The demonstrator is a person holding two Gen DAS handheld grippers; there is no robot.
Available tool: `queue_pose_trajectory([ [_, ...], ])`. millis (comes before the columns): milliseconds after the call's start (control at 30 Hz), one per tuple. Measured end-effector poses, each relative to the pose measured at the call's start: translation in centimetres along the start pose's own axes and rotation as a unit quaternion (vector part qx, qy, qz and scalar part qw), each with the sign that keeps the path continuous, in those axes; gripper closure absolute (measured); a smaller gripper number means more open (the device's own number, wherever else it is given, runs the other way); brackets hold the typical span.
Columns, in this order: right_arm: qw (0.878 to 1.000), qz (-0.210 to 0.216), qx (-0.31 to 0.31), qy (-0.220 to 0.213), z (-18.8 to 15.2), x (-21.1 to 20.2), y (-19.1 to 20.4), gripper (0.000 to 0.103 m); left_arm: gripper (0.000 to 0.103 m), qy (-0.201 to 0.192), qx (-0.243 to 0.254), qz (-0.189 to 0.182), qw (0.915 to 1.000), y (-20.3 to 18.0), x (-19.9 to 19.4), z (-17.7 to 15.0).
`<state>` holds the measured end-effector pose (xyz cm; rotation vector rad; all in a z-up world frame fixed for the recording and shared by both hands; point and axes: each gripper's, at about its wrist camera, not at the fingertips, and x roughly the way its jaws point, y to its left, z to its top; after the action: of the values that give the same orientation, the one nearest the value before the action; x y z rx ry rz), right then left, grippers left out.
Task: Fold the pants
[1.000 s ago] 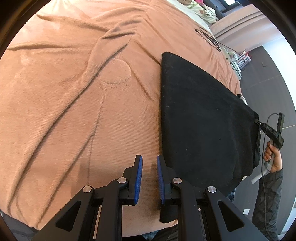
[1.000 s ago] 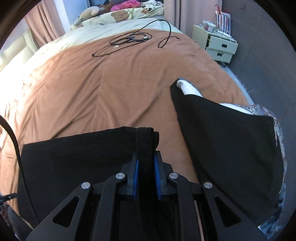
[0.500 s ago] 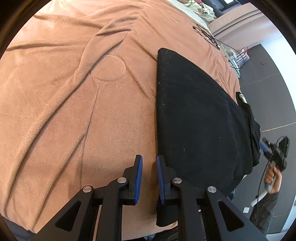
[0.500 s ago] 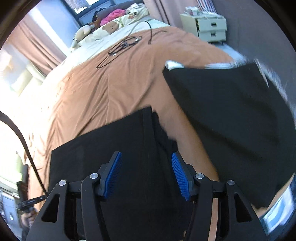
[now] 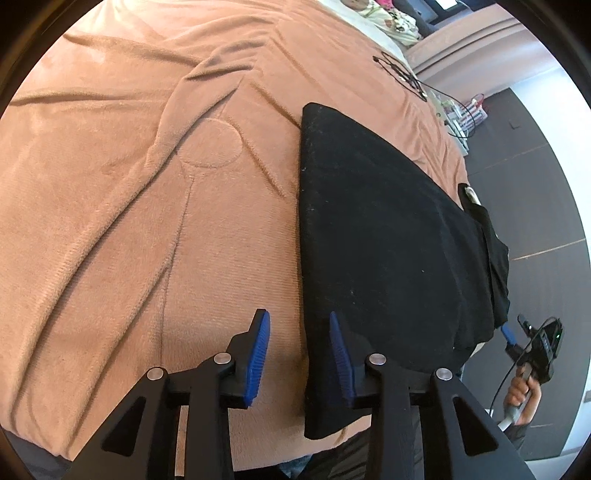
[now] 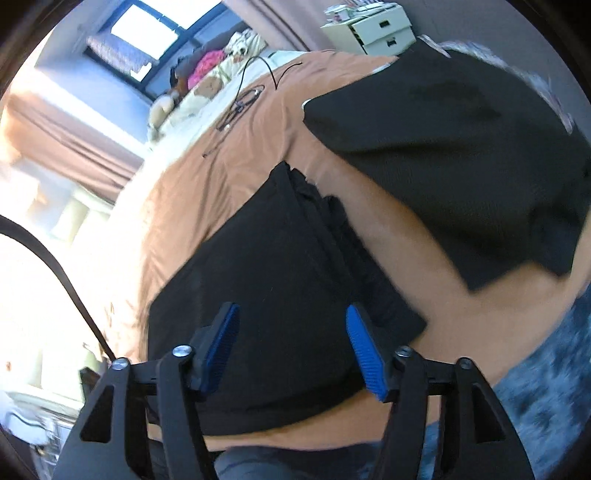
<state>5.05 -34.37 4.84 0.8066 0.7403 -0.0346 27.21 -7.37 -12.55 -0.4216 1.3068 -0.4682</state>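
The black pants (image 5: 388, 240) lie folded flat on the brown blanket (image 5: 147, 184), near the bed's front edge. My left gripper (image 5: 298, 315) hovers over their left edge, which runs between the opening jaws; the pads do not press on it. In the right wrist view the same pants (image 6: 280, 266) lie under my right gripper (image 6: 291, 308). Its jaws are opening wide and hold nothing. A thicker band of the pants (image 6: 343, 236) lies along their right side. In the left wrist view, a hand (image 5: 521, 395) holds the right gripper beyond the pants' right end.
A second black garment (image 6: 461, 155) lies on the blanket to the right of the pants. Black cables (image 6: 240, 103) trail near the bed's head, by soft toys (image 6: 207, 74). A white drawer unit (image 6: 373, 27) stands beyond. A blue rug (image 6: 546, 387) covers the floor at lower right.
My right gripper let go of the pants' folded band, opened wide, rolled and pulled away to the side. The left jaws have parted; the left hand has stayed in place.
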Motion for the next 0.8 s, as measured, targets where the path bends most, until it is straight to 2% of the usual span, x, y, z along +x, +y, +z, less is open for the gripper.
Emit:
queue_pose_trajectory([
  [133,0.998,0.029,0.045,-0.014,-2.7,-0.5,-2.9,0.033,0.066,0.005,0.002,0.001,1.0,-0.1,0.2,0.1],
  [233,0.994,0.068,0.089,-0.013,-4.2,0.3,-5.5,0.03,0.066,0.007,0.002,0.0,1.0,-0.4,0.3,0.2],
  [433,0.974,0.162,0.161,-0.005,-5.1,3.7,-9.1,0.028,0.065,0.004,0.002,0.001,1.0,-0.7,0.1,0.1],
  [533,0.969,0.163,0.183,-0.017,-4.7,4.9,-10.4,0.028,0.065,0.002,-0.001,0.004,1.0,-0.6,-0.1,0.1],
  [633,0.966,0.158,0.196,-0.053,-4.4,4.9,-11.3,0.03,0.065,-0.002,-0.004,0.005,1.0,-0.4,-0.3,0.0],
  [667,0.965,0.153,0.201,-0.067,-4.3,4.8,-11.7,0.04,0.065,-0.002,-0.005,0.006,1.0,-0.4,-0.3,0.0],
  [700,0.964,0.15,0.205,-0.076,-4.0,4.8,-12.2,0.054,0.065,-0.001,-0.004,0.007,1.0,-0.4,-0.3,0.0],
  [733,0.963,0.147,0.209,-0.081,-3.9,4.8,-12.4,0.062,0.065,-0.001,-0.004,0.009,0.9999,-0.4,-0.3,0.0],
  [767,0.963,0.143,0.211,-0.083,-3.6,4.8,-12.9,0.082,0.065,-0.001,-0.004,0.011,0.9999,-0.4,-0.2,0.1],
  [800,0.965,0.136,0.209,-0.083,-3.2,4.7,-13.3,0.094,0.065,-0.001,-0.003,0.011,0.9999,-0.4,-0.2,0.1],
])
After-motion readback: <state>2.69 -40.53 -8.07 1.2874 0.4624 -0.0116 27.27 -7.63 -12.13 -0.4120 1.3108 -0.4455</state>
